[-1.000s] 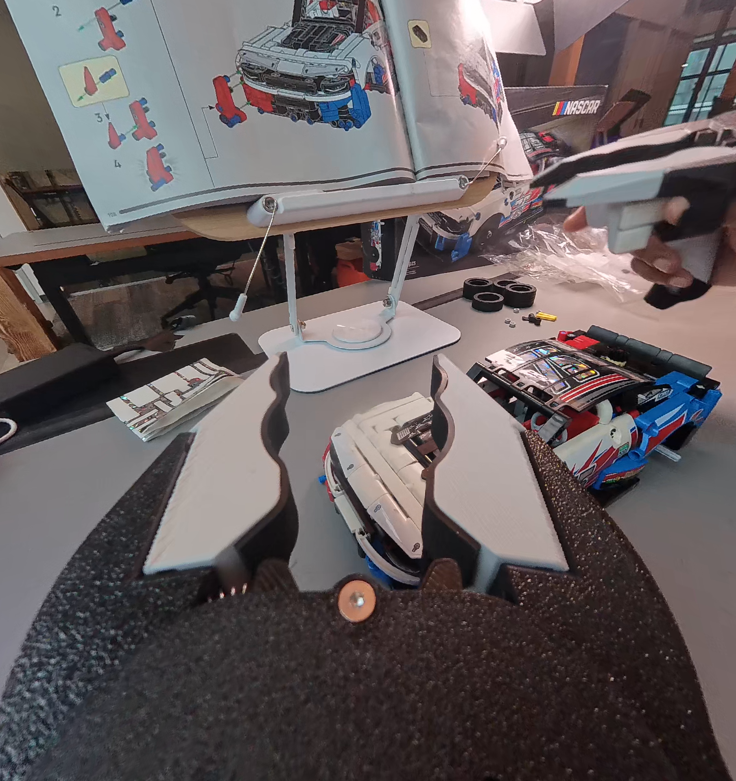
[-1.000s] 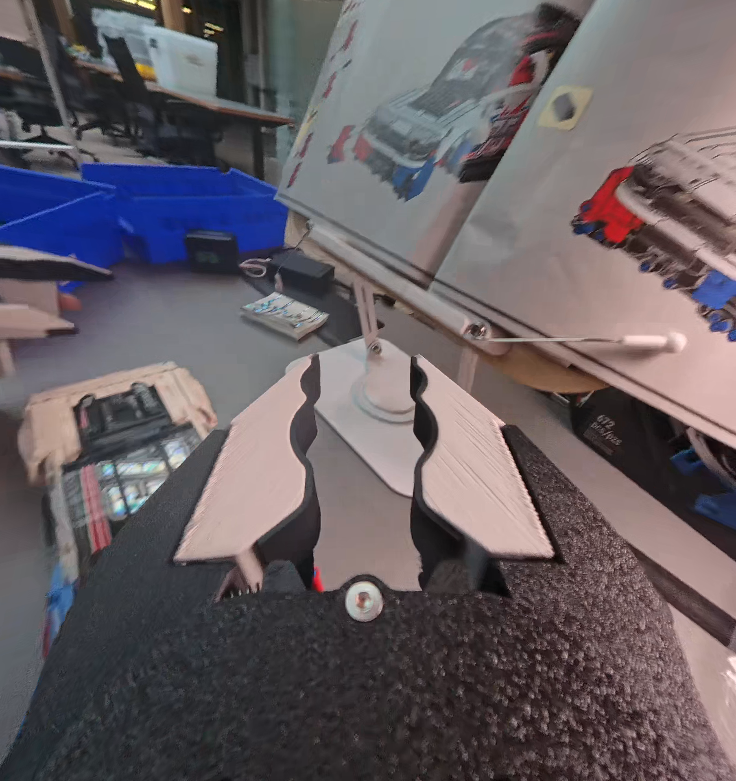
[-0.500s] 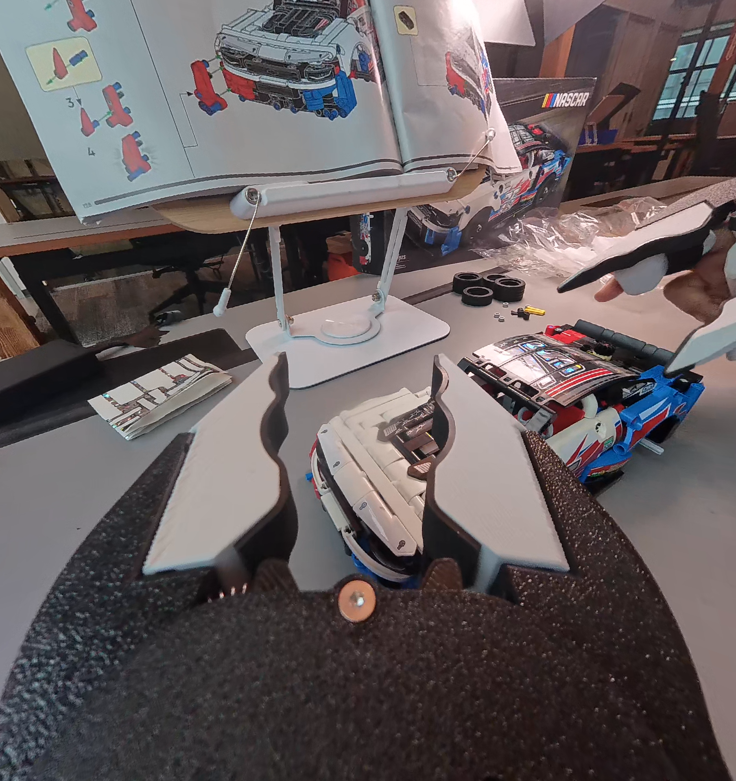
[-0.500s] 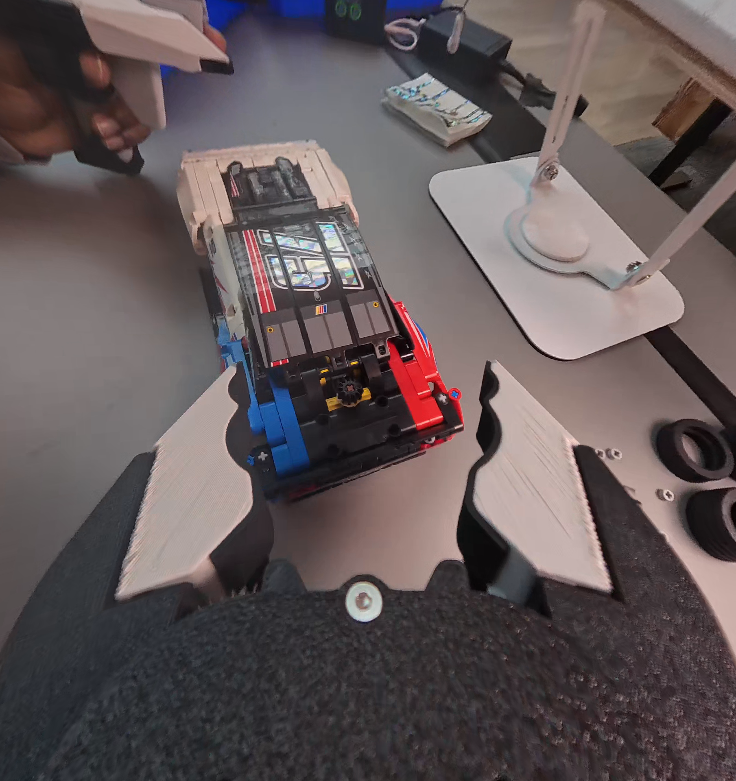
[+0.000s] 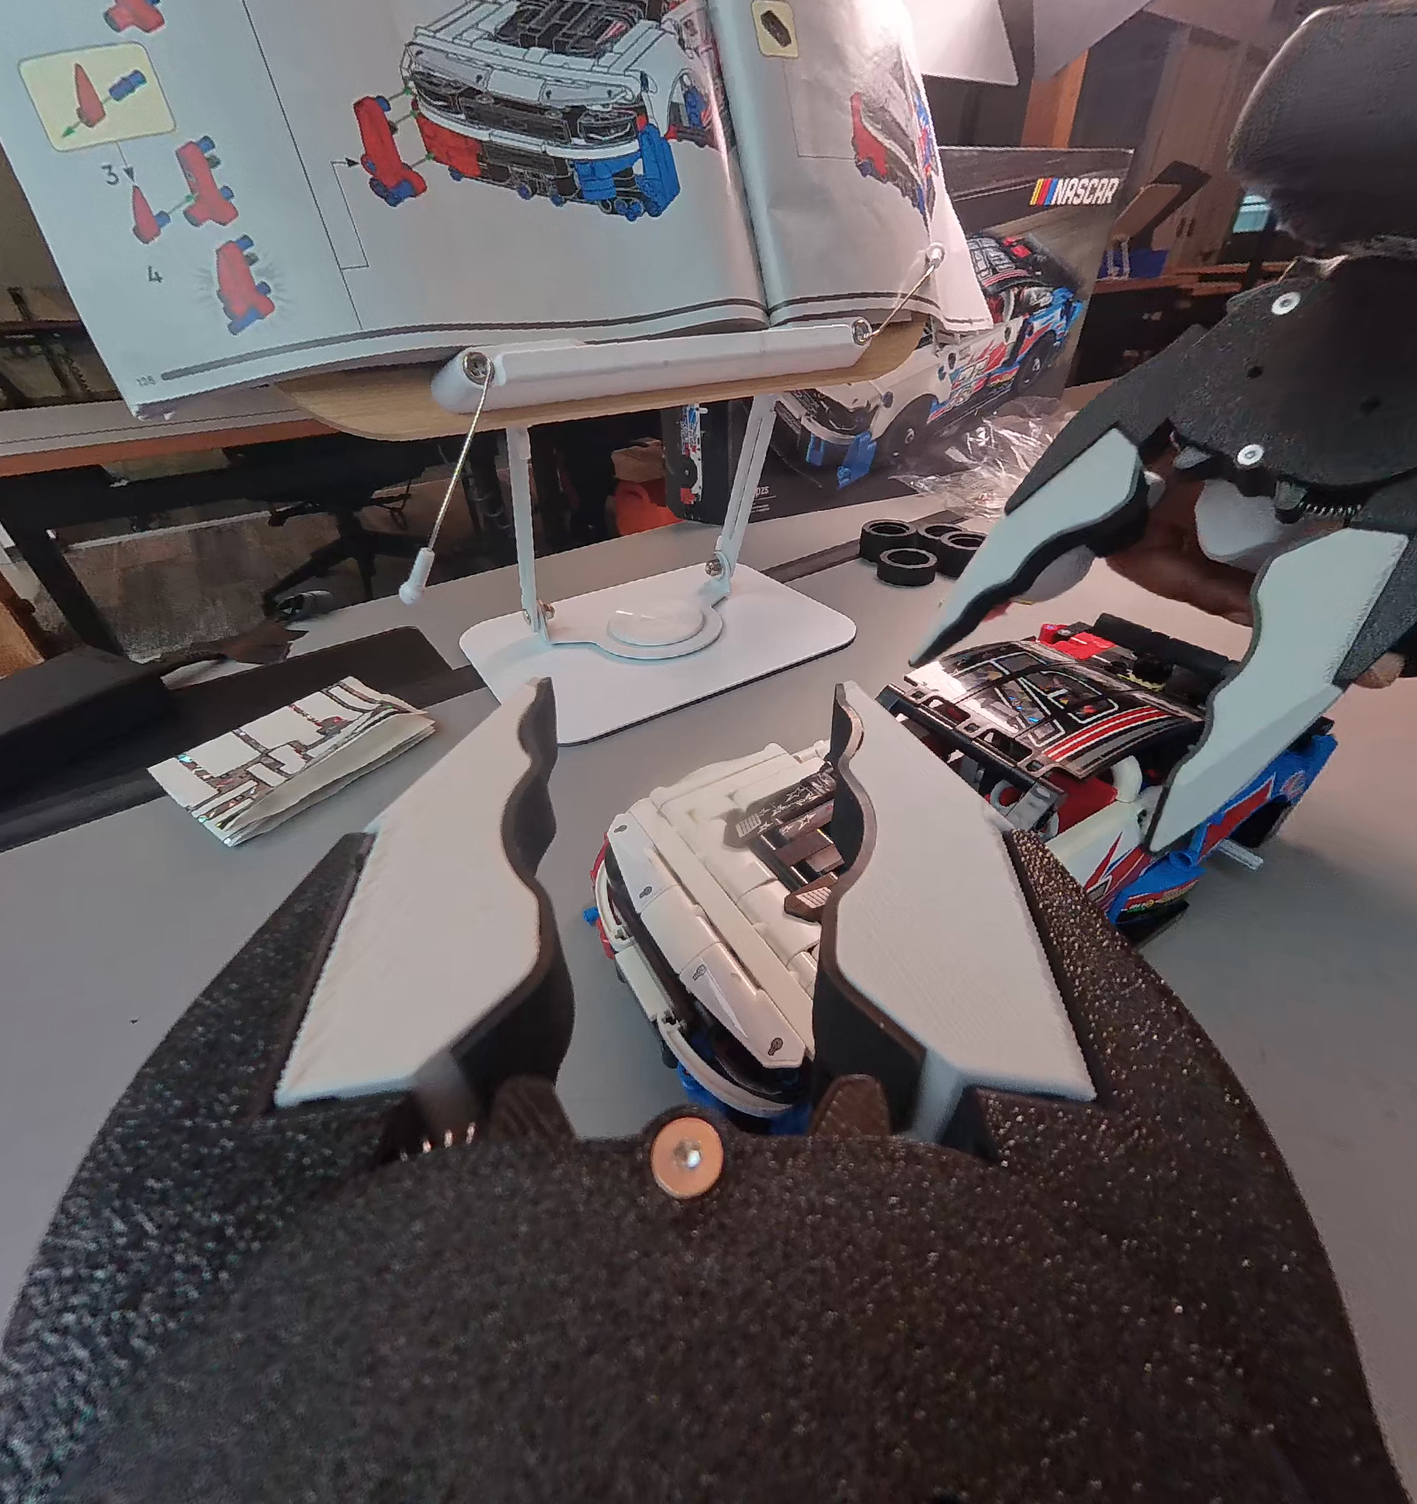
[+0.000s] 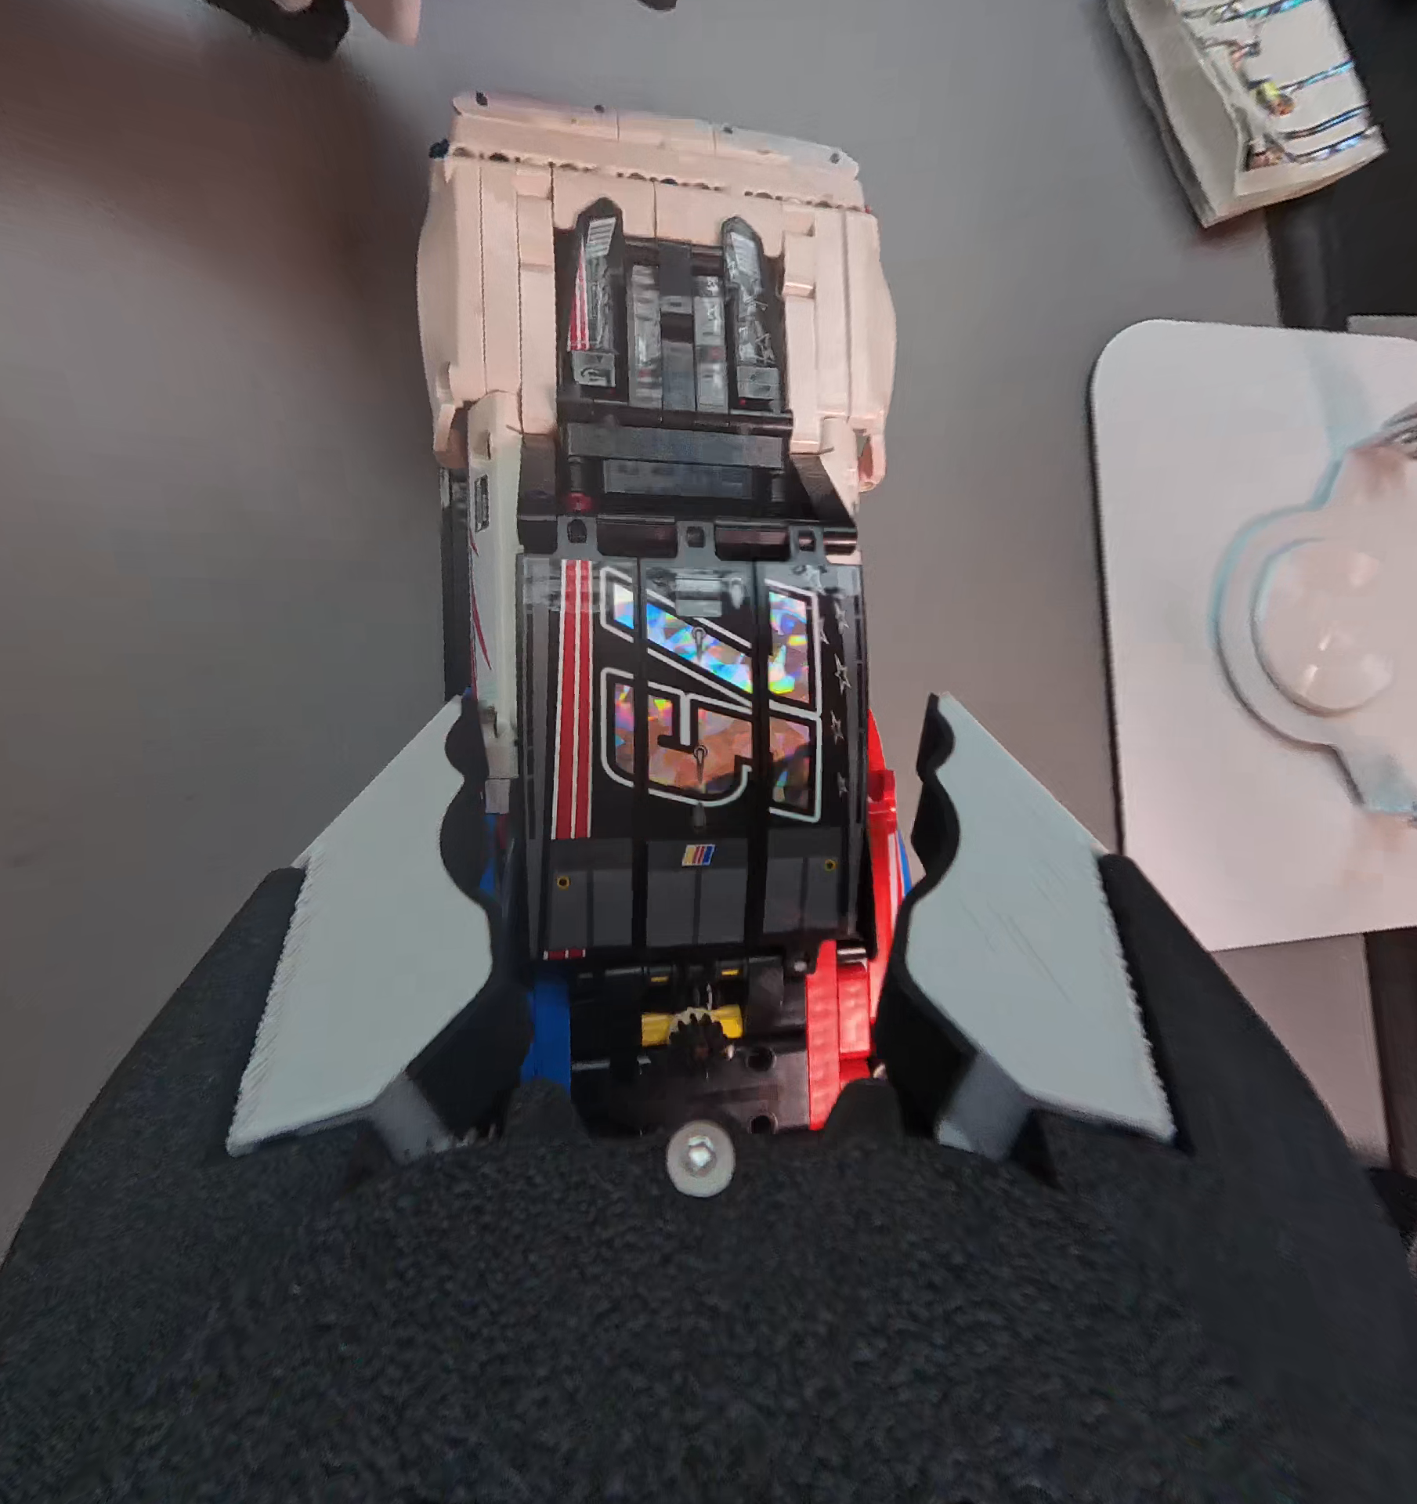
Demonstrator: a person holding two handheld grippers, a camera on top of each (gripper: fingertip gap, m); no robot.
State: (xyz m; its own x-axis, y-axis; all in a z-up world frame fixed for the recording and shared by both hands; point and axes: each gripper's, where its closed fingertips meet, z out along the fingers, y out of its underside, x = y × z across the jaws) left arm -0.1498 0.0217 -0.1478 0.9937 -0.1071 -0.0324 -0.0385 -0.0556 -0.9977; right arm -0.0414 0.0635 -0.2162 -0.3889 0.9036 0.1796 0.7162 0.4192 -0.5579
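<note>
Brick-built race car on a grey tabletop, a gripper at each end.

Right gripper is spread wide, fingers flanking the car's rear, blue side by one and red side by the other; whether the pads touch cannot be told. From the right wrist view the car's long axis runs straight away from this gripper, white nose farthest, black decorated roof in the middle. Left gripper is partly open over the white nose, its right finger overlapping the hood, nothing clamped; contact is unclear. In the left wrist view the right gripper hangs over the roof, held by a hand. Beyond the car stands a white book stand carrying an open instruction booklet. A folded leaflet lies toward the table's left side, and black tyres lie beyond the car to the right of the stand.
</note>
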